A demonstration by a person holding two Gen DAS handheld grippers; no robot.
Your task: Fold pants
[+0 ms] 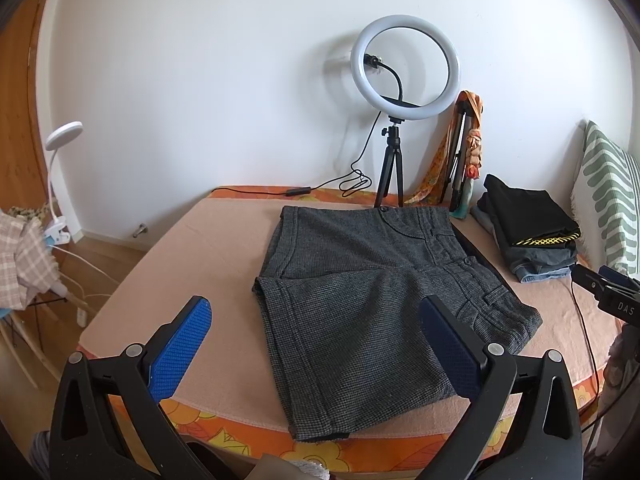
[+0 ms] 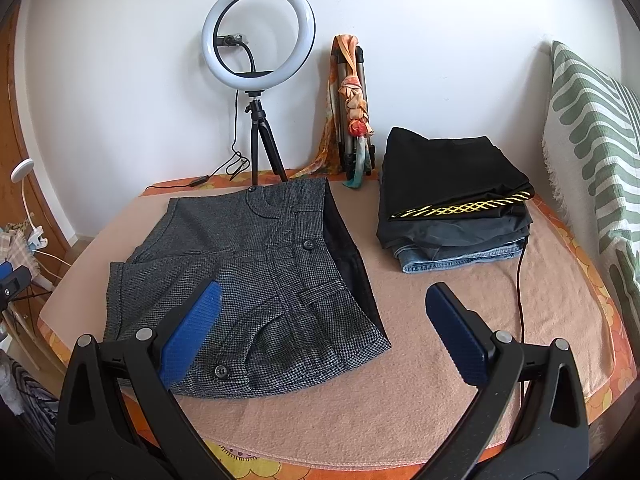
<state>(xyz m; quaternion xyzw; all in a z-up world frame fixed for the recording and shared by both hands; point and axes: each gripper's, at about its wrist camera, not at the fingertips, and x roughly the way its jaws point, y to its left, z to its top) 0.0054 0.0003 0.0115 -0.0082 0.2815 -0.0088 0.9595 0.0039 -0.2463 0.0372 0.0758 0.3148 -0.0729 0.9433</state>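
Grey houndstooth pants (image 1: 360,300) lie folded on the peach blanket (image 1: 180,260), waistband toward the wall, folded legs reaching the near edge. They also show in the right wrist view (image 2: 248,280). My left gripper (image 1: 316,344) is open and empty, held above the near end of the pants, blue pads (image 1: 180,352) wide apart. My right gripper (image 2: 324,336) is open and empty above the pants' near right corner. The right gripper's body shows at the right edge of the left wrist view (image 1: 608,292).
A stack of folded clothes (image 2: 452,204) sits on the blanket at the right. A ring light on a tripod (image 2: 256,60) and a second tripod with a scarf (image 2: 354,108) stand at the wall. A black cable (image 2: 520,288) runs beside the stack. A striped pillow (image 2: 592,140) leans right.
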